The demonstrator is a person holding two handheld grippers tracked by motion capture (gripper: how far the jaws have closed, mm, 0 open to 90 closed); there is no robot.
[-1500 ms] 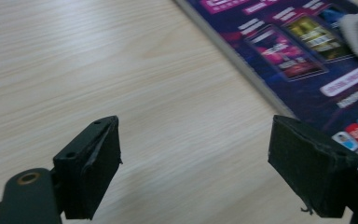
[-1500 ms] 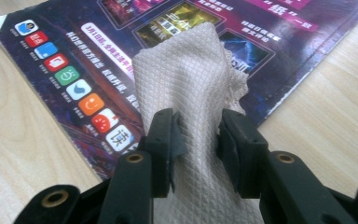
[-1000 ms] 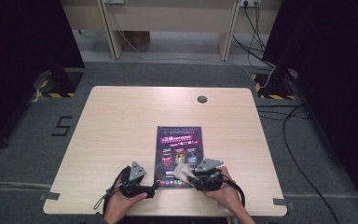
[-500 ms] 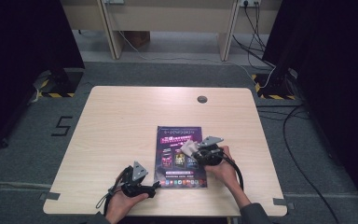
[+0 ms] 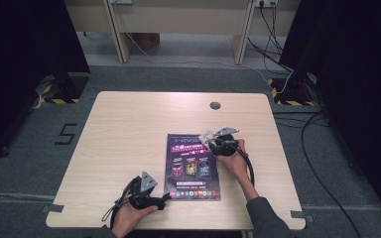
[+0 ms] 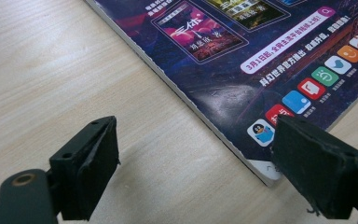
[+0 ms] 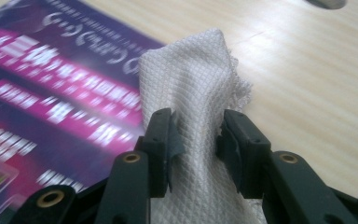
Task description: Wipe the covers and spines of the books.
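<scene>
High view: right gripper (image 5: 209, 139) clenches cloth (image 5: 207, 136) on magazine's (image 5: 192, 168) far right corner; left gripper (image 5: 165, 197) is released at its near left corner.

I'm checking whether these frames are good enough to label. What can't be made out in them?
- Cloth: right gripper view, its lower end is cut off by the bottom edge and hidden behind the right gripper.
- Magazine: right gripper view, print blurred, unreadable.
- Magazine's near corner: left gripper view, partly hidden by a jaw of the left gripper.
- High view: cloth too small to show how it is folded.
</scene>
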